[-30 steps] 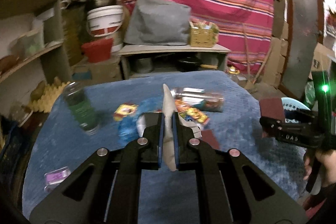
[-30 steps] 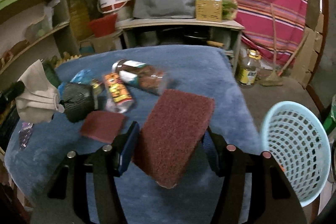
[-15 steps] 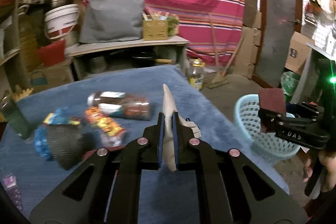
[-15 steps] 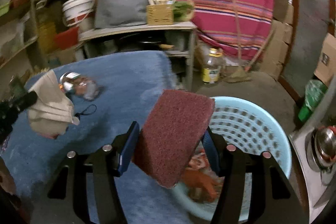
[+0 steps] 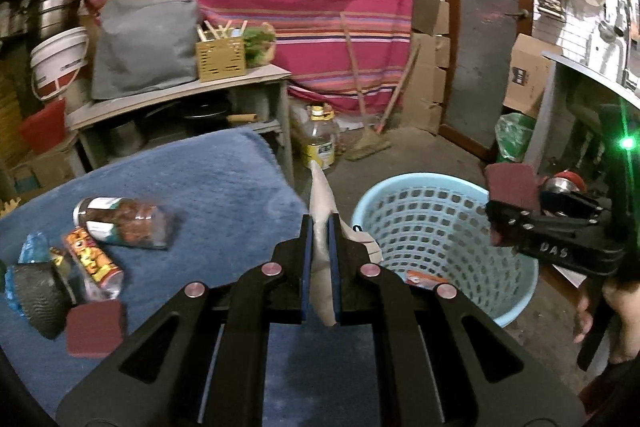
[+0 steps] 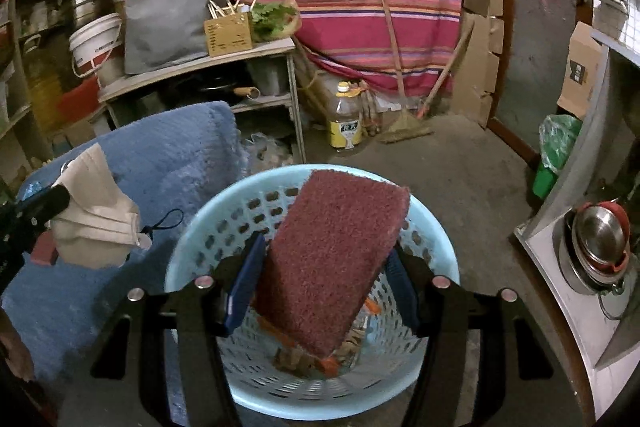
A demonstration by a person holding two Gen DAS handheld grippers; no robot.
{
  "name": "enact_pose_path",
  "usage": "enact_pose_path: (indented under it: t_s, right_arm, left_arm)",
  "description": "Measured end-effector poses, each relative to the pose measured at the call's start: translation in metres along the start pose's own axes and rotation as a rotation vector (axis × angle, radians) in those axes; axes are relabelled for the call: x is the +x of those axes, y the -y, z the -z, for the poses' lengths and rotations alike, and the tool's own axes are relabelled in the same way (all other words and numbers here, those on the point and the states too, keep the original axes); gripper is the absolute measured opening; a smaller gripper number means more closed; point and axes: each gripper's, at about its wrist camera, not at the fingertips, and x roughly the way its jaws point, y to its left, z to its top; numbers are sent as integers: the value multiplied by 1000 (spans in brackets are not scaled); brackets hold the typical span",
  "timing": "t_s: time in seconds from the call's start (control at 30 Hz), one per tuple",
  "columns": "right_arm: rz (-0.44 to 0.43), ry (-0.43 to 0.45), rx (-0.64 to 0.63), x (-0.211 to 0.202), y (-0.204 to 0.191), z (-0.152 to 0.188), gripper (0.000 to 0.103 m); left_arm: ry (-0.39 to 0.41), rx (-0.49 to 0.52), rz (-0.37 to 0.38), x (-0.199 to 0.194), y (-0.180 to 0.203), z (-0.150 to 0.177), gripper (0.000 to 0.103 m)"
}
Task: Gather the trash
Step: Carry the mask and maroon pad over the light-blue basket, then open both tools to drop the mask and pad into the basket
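My left gripper (image 5: 319, 227) is shut on a beige face mask (image 5: 320, 203), held at the blue-covered table's right edge beside a light-blue basket (image 5: 440, 199). The same mask (image 6: 96, 223) shows at the left of the right wrist view. My right gripper (image 6: 324, 255) is shut on a maroon scouring pad (image 6: 336, 259), which hangs tilted right over the basket (image 6: 192, 255). The pad (image 5: 512, 187) and right gripper (image 5: 516, 215) also show at the right of the left wrist view. Orange wrappers lie at the basket's bottom.
On the blue cloth (image 5: 208, 179) lie a plastic jar (image 5: 124, 223), a snack wrapper (image 5: 92, 263), a black mesh item (image 5: 40, 291) and a second maroon pad (image 5: 94, 323). A shelf unit (image 5: 180, 95), an oil bottle (image 5: 318, 139) and brooms stand behind. A steel pot (image 6: 600, 239) sits at right.
Both grippers have swung right, from over the table's litter to the basket. The pad now hangs above the basket; the mask has reached the table's right edge. Both grips are unchanged.
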Motion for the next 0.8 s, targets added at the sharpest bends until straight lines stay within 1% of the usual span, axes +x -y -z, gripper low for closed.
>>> enact_pose_path:
  t_s: [0.07,0.13,0.3,0.4,0.43,0.47,0.5,0.63,0.67,0.7,0.73,0.77,0.8]
  right_arm:
    - [-2,-10,10,5,5,1,61]
    - [-11,-15,36,9,11,2,70]
    - [-12,-21,74,17,21,3,71]
    - [11,-18,76,14,26,4,71]
    - [21,-12,78,12,28,5,72]
    - [31,-3,83,8,29,5,79]
    - [39,6,88,5,32,5,82]
    - [56,37,120,-7,47,5,82]
    - [60,42,124,-9,49,5,82]
    - [62,44,126,-10,52,5,82]
    - [65,47,128,-12,53,5,82]
    - [68,50,130,-13,54,5,82]
    - [69,53,135,-15,56,5,82]
  left_arm:
    - [1,10,8,2,8,-1,7]
    - [2,16,11,3,13,-3,7]
    - [-3,29,28,6,25,-5,7]
    - [-10,38,49,10,35,-6,7]
    - [-11,41,55,12,38,-6,7]
    - [-13,45,65,14,42,-7,7]
    - [-17,48,73,16,46,-6,7]
    - [-53,71,94,32,61,-3,7]
    - [-64,80,98,36,64,-1,9]
    - [-72,84,97,39,66,1,14]
    - [-75,85,91,40,66,2,31]
    - [-73,84,83,41,66,3,51]
    - [-68,78,78,41,65,3,58]
